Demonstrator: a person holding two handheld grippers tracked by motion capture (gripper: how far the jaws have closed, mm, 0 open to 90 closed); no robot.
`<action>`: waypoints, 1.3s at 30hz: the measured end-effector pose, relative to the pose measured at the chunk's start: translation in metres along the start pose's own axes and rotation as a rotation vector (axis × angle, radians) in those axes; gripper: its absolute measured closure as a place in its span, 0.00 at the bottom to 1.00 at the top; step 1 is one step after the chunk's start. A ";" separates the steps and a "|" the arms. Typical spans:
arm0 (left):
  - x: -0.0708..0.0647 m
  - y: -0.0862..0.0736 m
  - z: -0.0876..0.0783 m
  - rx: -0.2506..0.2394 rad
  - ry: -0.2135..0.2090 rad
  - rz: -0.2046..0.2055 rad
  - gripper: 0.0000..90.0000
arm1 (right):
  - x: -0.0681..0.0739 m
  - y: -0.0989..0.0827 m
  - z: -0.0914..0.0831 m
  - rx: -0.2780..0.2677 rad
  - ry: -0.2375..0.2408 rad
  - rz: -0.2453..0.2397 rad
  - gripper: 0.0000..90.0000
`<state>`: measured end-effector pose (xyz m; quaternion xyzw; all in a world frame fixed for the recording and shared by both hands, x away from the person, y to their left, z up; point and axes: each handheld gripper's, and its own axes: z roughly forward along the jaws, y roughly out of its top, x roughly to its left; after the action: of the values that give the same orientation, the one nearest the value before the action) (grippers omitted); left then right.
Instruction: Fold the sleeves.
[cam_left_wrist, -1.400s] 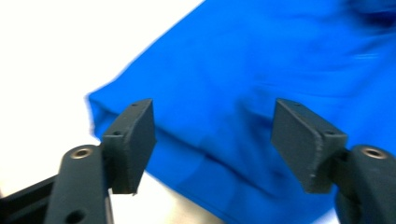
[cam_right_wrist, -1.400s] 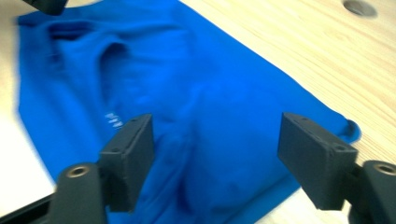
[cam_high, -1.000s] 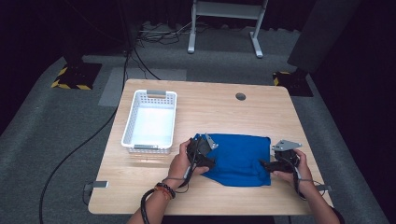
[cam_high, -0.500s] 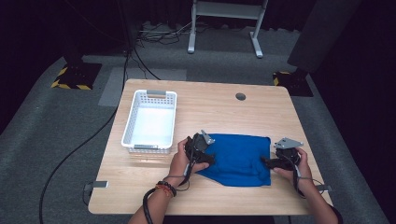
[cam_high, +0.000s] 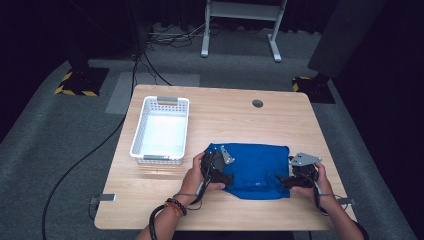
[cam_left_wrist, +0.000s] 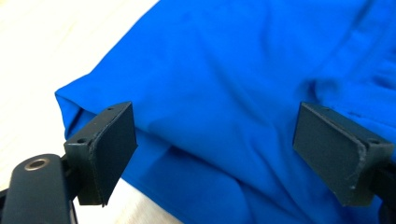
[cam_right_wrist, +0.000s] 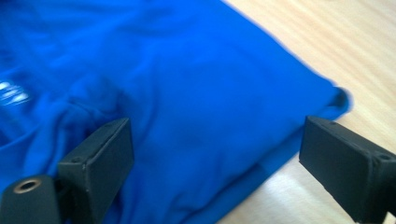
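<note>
Our left gripper has just opened its jaws wide over the near-left edge of the blue cloth, folded flat on the table. Our right gripper did likewise at the near-right corner; the fold looks finished, probably.
</note>
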<state>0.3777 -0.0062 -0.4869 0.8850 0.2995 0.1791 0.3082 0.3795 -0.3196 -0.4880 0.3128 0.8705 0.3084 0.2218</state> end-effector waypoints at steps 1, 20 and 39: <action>-0.002 -0.002 -0.003 -0.005 -0.011 0.008 0.15 | 0.002 -0.001 -0.001 0.004 0.006 -0.014 0.12; -0.015 -0.041 -0.032 -0.011 -0.135 0.028 0.14 | 0.024 -0.038 -0.041 -0.062 0.080 -0.064 0.12; -0.006 0.012 -0.005 -0.036 -0.075 -0.004 0.13 | 0.024 -0.017 -0.038 -0.075 0.081 -0.040 0.11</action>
<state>0.3760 -0.0157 -0.4763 0.8848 0.2865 0.1505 0.3353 0.3333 -0.3290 -0.4769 0.2741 0.8728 0.3486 0.2040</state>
